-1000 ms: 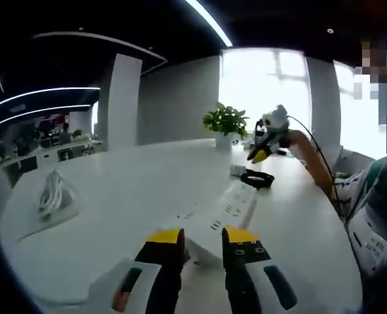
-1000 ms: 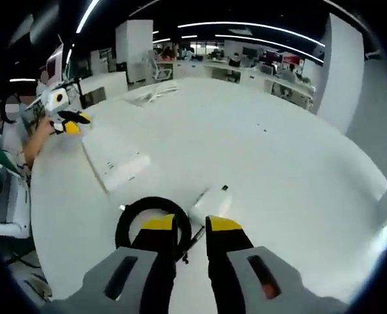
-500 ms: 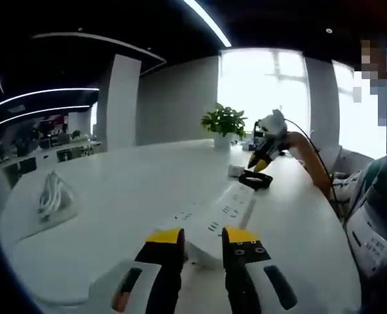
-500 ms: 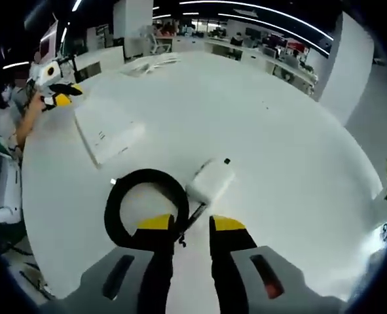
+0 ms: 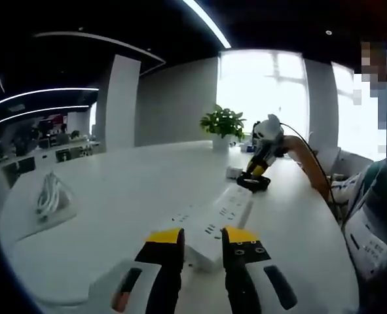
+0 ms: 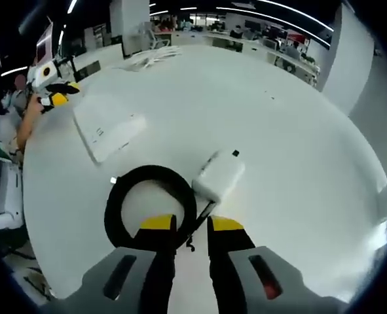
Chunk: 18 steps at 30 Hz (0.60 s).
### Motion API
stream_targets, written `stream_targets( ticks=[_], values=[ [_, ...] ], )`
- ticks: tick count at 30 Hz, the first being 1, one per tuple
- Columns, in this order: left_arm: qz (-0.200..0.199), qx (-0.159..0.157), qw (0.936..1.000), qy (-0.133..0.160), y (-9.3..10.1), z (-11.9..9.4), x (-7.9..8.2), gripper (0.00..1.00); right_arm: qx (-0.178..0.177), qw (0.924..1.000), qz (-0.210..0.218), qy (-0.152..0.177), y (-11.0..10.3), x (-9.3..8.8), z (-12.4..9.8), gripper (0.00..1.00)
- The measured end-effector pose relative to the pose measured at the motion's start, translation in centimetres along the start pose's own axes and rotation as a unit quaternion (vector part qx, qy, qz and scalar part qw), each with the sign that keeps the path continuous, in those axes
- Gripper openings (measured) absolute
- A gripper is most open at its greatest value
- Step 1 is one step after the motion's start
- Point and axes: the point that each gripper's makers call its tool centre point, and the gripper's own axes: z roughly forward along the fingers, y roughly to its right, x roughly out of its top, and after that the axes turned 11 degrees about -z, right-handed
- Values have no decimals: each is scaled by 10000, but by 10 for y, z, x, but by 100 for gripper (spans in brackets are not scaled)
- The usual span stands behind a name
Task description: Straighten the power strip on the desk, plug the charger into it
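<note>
**Charger just ahead of the right jaws; strip's near end at the left jaws**

The charger (image 6: 218,175), a white block, lies on the desk (image 6: 298,131) just ahead of the right gripper (image 6: 190,226) and a little to the right of its fingertips, with its long axis running away from the jaws and leaning right. Its black cable coil (image 6: 150,204) lies beside it, ahead-left of the same fingertips, and the near arc of the coil reaches the left fingertip. The right jaws stand narrowly apart and hold nothing; the thin cable lead passes between them. So the right gripper is clearly the nearer one for the charger. The power strip (image 5: 214,221) runs lengthwise away from the left gripper (image 5: 202,237), its near end between the tips, which stand narrowly apart; I cannot tell if they pinch it.
</note>
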Motion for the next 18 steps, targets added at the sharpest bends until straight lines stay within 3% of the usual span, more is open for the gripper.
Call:
stream_targets(
  ticks=[18],
  values=[
    [13, -34, 10000, -25, 3, 1, -2, 22, -212, 9995, -250, -44, 5, 8, 10, 12]
  ],
)
